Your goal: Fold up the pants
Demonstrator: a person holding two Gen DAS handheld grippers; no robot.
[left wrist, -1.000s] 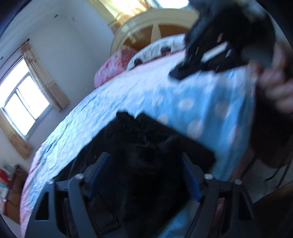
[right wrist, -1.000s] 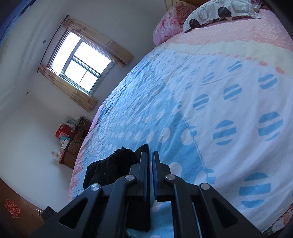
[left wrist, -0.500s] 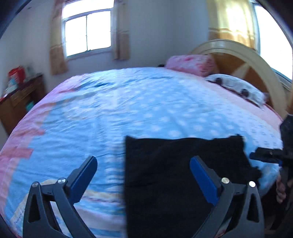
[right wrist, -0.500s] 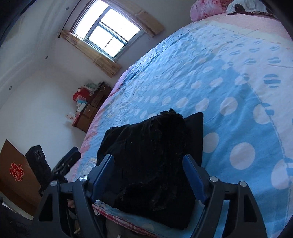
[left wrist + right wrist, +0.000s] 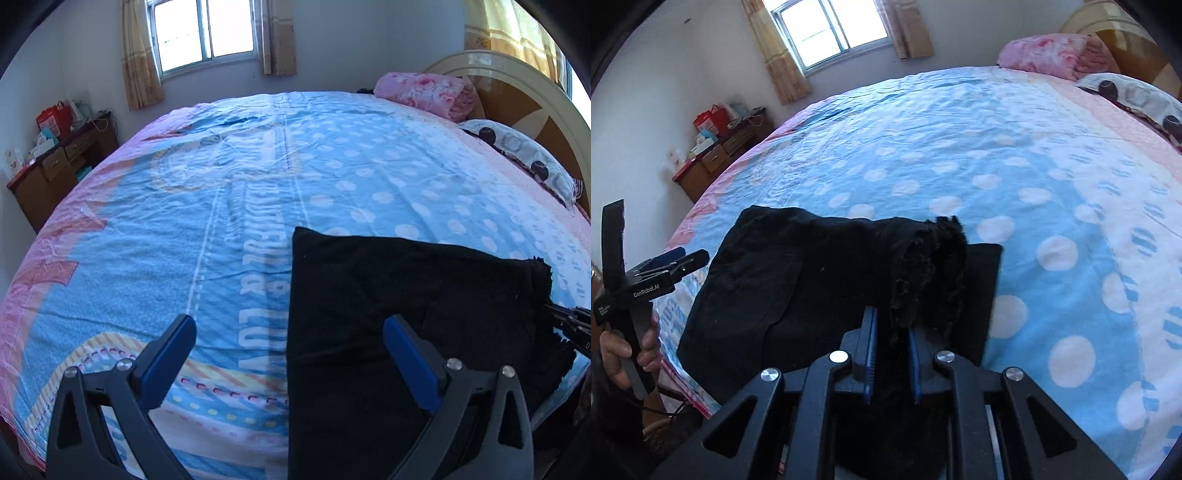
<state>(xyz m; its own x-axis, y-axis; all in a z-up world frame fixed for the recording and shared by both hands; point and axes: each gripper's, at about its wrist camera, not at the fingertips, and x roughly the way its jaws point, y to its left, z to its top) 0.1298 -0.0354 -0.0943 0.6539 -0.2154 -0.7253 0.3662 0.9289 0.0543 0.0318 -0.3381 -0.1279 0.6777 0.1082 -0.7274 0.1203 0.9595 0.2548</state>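
Note:
The black pants [image 5: 388, 295] lie folded flat near the front edge of the bed; they also show in the right wrist view [image 5: 812, 266]. My left gripper [image 5: 288, 332] is open and empty, hovering over the pants' left edge. It also shows at the left of the right wrist view [image 5: 683, 258]. My right gripper [image 5: 891, 325] is shut on the frayed cuff end of the pants [image 5: 931, 266], which bunches up between its blue pads. The right gripper's tip shows at the right edge of the left wrist view [image 5: 569, 321].
The bed [image 5: 258, 166] has a blue polka-dot and pink cover. A pink folded quilt [image 5: 424, 92] and a patterned pillow [image 5: 524, 155] lie by the headboard. A wooden dresser [image 5: 55, 166] with clutter stands at the left under a window [image 5: 207, 33].
My right gripper went from wide open to shut on the pants' cuff end. My left gripper has drawn back a little and stays open; the pants lie in the same place.

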